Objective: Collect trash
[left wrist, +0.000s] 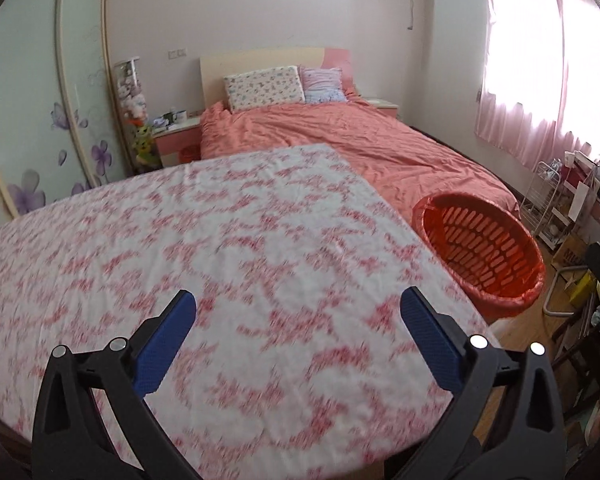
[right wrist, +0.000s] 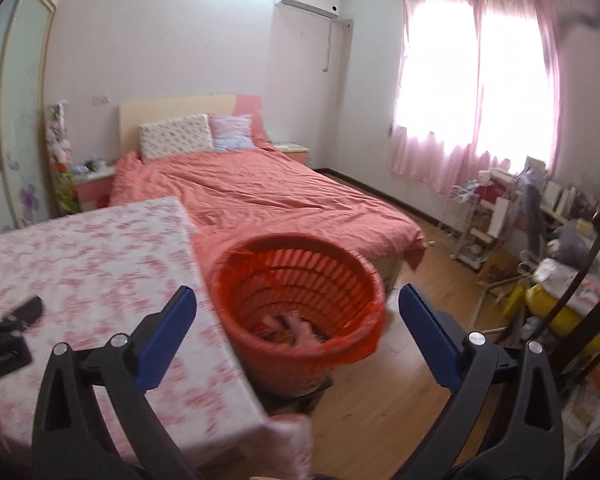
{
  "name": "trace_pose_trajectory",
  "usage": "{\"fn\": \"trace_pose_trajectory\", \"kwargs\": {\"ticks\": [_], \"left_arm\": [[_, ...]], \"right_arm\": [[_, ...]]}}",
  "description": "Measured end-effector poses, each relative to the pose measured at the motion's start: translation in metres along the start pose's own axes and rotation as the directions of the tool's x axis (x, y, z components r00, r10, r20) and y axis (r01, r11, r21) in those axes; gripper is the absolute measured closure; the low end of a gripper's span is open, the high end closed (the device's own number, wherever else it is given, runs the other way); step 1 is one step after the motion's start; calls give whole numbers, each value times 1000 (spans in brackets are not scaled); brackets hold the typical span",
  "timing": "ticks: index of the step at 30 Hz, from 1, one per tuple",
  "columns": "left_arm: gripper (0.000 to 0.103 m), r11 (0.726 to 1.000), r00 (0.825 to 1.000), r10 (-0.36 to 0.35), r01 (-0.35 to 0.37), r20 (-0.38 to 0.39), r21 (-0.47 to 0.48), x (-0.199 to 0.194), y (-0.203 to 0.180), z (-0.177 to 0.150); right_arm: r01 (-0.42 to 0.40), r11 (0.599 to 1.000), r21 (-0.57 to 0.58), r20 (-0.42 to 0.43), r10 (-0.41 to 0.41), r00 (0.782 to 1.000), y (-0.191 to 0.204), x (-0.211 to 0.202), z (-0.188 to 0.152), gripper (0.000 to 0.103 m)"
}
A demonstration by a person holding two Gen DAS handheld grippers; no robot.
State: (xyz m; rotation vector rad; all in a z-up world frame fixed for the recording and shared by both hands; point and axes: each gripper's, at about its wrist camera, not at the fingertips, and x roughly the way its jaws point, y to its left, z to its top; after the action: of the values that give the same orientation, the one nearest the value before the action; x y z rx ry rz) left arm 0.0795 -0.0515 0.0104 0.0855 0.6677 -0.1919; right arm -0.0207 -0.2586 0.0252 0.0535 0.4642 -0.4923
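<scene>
An orange slatted trash basket [right wrist: 300, 300] lined with a red bag stands on the floor beside the table's right edge; some trash [right wrist: 296, 326] lies blurred at its bottom. It also shows in the left wrist view [left wrist: 480, 252]. My right gripper [right wrist: 298, 304] is open and empty, held above and in front of the basket. My left gripper [left wrist: 298, 308] is open and empty over the table with the pink-and-white floral cloth [left wrist: 220, 240]. The left gripper also shows at the left edge of the right wrist view [right wrist: 8, 320].
A bed with a salmon cover [right wrist: 280, 196] stands behind the table and basket. Wardrobe doors [left wrist: 40, 120] are on the left. A cluttered rack and desk [right wrist: 540, 240] stand under the pink-curtained window on the right. Wooden floor [right wrist: 380, 392] lies right of the basket.
</scene>
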Motion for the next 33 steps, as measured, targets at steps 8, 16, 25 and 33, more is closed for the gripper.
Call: {"fn": "trace_pose_trajectory", "kwargs": {"ticks": [8,16,25,33], "left_arm": [[2,999,999,-1,2,33,-47,-37,21,-43],[2,994,992,92,-85,90,-75,-62,30,-64],[2,990,988,106,-94,111,-110,-76,35,-68],[2,991,991,91,-80,101,-111,-76,32,-74]], "right_arm": [[-9,999,49,39,7,999,15,-49,-34,4],[26,998,60,40,-29,999,29,-77,-49,4],[8,998,61,-1,-8,1000,32,-86,-53,4],[14,997,72,-59,-10,998,28,-78,-58,4]]}}
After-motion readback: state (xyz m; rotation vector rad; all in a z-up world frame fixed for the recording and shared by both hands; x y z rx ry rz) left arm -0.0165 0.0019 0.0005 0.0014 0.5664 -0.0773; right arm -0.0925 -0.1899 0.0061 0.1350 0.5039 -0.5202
